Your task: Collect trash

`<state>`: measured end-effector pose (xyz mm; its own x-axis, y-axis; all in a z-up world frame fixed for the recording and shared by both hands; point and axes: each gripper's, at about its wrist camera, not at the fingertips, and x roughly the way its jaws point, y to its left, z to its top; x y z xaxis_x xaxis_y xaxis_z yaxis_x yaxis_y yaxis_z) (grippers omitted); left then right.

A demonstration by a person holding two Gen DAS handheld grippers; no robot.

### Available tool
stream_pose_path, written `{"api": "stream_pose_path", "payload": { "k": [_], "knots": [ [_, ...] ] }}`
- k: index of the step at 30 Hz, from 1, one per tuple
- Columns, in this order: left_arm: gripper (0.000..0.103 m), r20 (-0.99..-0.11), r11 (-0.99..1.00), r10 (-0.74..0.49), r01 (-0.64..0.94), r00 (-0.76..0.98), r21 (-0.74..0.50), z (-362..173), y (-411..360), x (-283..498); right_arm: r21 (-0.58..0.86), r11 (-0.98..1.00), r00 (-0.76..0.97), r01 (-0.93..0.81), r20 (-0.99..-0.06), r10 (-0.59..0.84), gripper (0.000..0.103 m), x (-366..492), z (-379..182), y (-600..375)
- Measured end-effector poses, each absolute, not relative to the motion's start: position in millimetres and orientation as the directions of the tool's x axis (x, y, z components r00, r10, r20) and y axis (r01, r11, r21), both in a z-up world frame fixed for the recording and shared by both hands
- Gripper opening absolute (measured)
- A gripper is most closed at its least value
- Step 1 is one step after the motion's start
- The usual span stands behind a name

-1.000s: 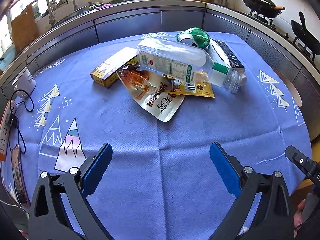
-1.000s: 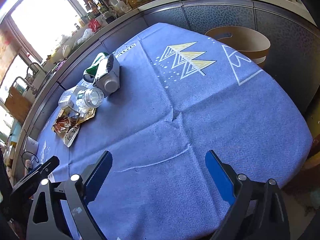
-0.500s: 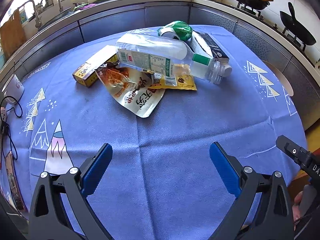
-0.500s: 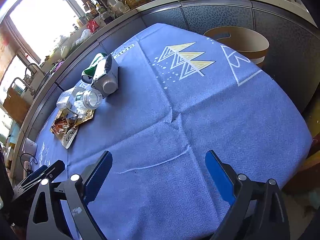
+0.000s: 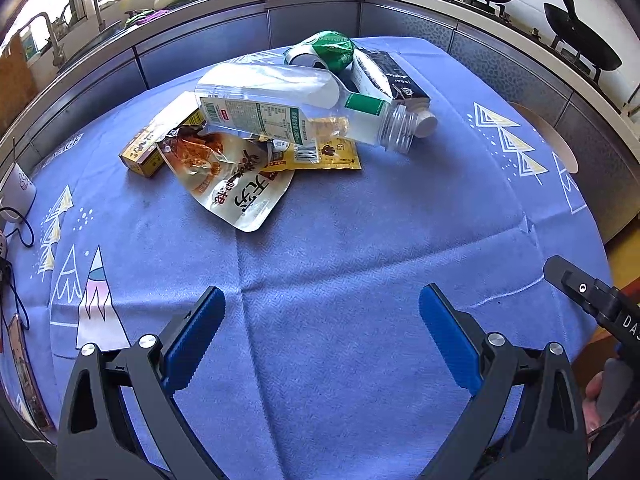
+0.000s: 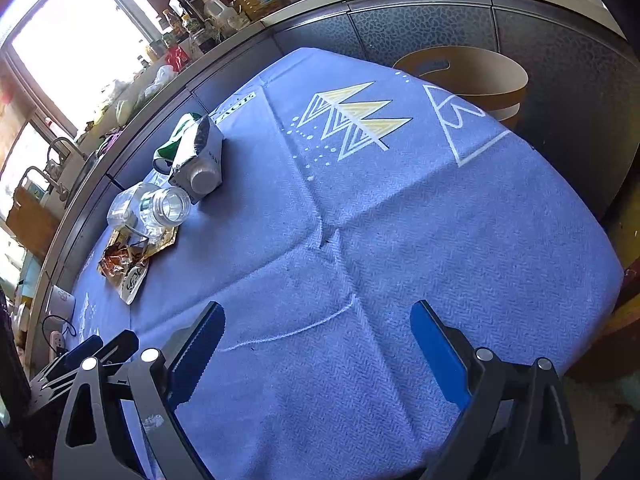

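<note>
Clear plastic, the bottle (image 5: 296, 114) is lying on its side across the trash pile on the far part of the blue tablecloth (image 5: 360, 248), long axis running left to right, its uncapped mouth pointing right. It is resting over the snack wrapper (image 5: 230, 184), beside the yellow box (image 5: 160, 142), carton (image 5: 390, 80) and green can (image 5: 326, 50). Both the left claw (image 5: 322, 332) and the right claw (image 6: 316, 340) are hovering wide open above bare cloth, gripping nothing, well short of the pile.
</note>
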<state>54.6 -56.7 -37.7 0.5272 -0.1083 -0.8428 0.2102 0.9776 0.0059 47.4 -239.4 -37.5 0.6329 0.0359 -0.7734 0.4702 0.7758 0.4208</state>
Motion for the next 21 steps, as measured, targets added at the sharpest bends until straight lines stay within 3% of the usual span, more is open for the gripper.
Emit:
{"api": "stream_pose_path", "payload": {
  "k": [21],
  "knots": [
    [0.096, -0.840, 0.967, -0.111, 0.254, 0.531, 0.032, -37, -77, 53, 0.434, 0.764, 0.648, 0.478, -0.761, 0.027, 0.094, 42, -39, -250]
  ]
}}
